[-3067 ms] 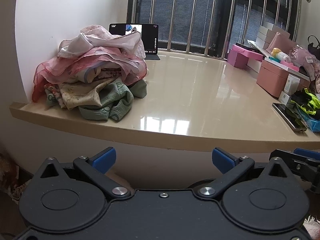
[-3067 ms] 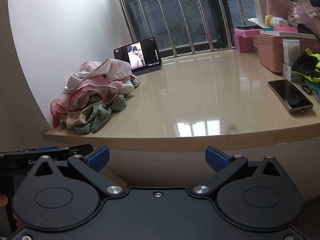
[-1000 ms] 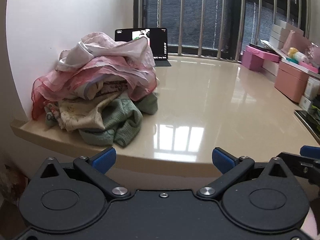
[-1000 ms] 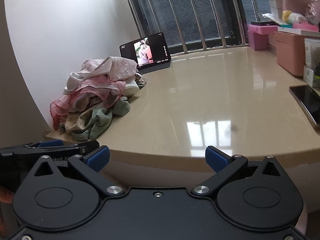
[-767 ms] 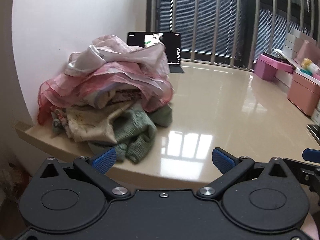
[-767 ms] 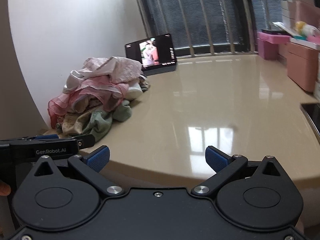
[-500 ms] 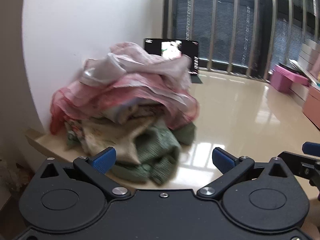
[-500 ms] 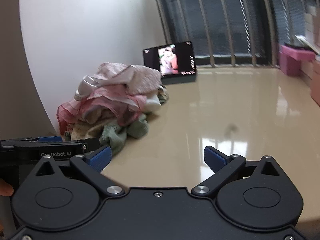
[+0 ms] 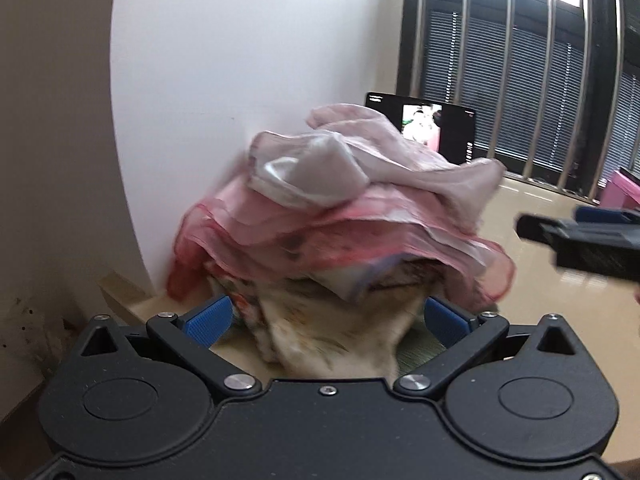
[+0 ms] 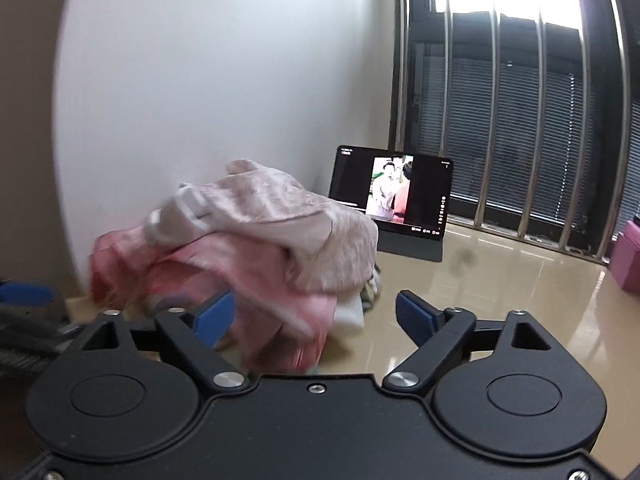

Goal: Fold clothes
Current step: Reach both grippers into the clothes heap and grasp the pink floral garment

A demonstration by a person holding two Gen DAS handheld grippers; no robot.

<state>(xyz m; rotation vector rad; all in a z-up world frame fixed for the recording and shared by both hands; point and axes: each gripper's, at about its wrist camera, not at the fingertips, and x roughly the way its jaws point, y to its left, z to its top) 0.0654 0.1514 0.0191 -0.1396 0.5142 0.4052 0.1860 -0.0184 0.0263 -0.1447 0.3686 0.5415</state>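
The pile [image 9: 340, 216] of unfolded clothes sits on the shelf [image 10: 500, 280] against the white wall [image 9: 240, 60], at the shelf's near left corner, and everything here is placed from it. Both views are smeared by motion, so the pile's layers run together: a pale pink garment [image 10: 288, 216] lies on top with a white piece [image 9: 308, 172] tucked beside it, a deeper pink ruffled skirt [image 9: 304, 240] spreads beneath, and a cream printed piece [image 9: 332, 336] hangs lowest; what lies under that is hidden by the gripper body. The left gripper [image 9: 326, 318] is just in front of the pile with its blue pads spread wide, and the cream piece shows between them; whether a pad touches cloth cannot be told through the blur. The right gripper [image 10: 314, 312] is at the pile's right front, jaws likewise spread and holding nothing, the pink layers showing between its pads. In the left view part of the right gripper cuts in from the frame edge, right of the pile and blurred. Behind the pile a tablet [image 10: 394, 196] stands propped, playing a video; its lower left corner is covered by the pile. Farther behind and right of the pile are the window bars [image 10: 540, 120], and a pink box [image 10: 628, 256] is cut off at the frame edge.
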